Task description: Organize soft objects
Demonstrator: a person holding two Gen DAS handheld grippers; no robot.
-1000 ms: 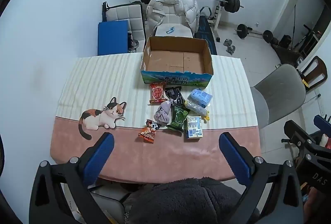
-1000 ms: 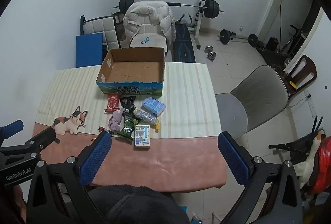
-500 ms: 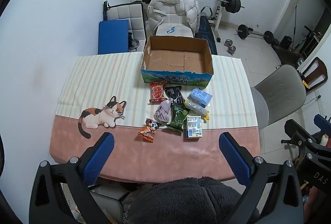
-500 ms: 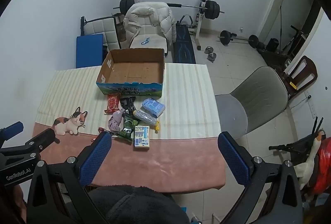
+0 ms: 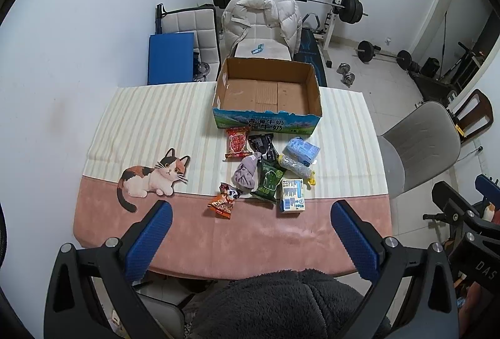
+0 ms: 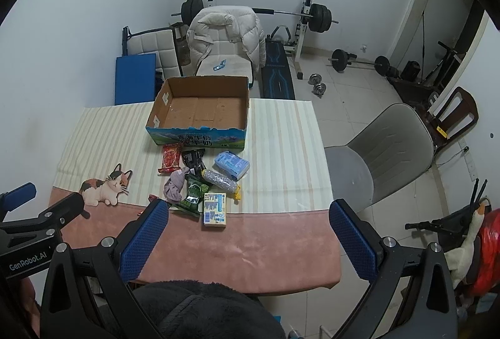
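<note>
Both tools hang above the near edge of the desk (image 5: 118, 126), neither gripping anything: the left tool (image 5: 250, 240) has its blue fingers spread wide, and the right tool (image 6: 248, 240) is spread just as wide. Beyond them, an open cardboard box (image 5: 268, 95) sits at the far side of the striped cloth, nothing inside it. Just in front of it lies a cluster of small items: a red snack packet (image 5: 237, 142), a black packet (image 5: 264, 145), a blue tissue pack (image 5: 301, 149), a grey cloth bundle (image 5: 246, 174), a green packet (image 5: 270, 179), a small white-and-blue carton (image 5: 292, 194), and an orange snack bag (image 5: 225, 199) nearest the left tool.
</note>
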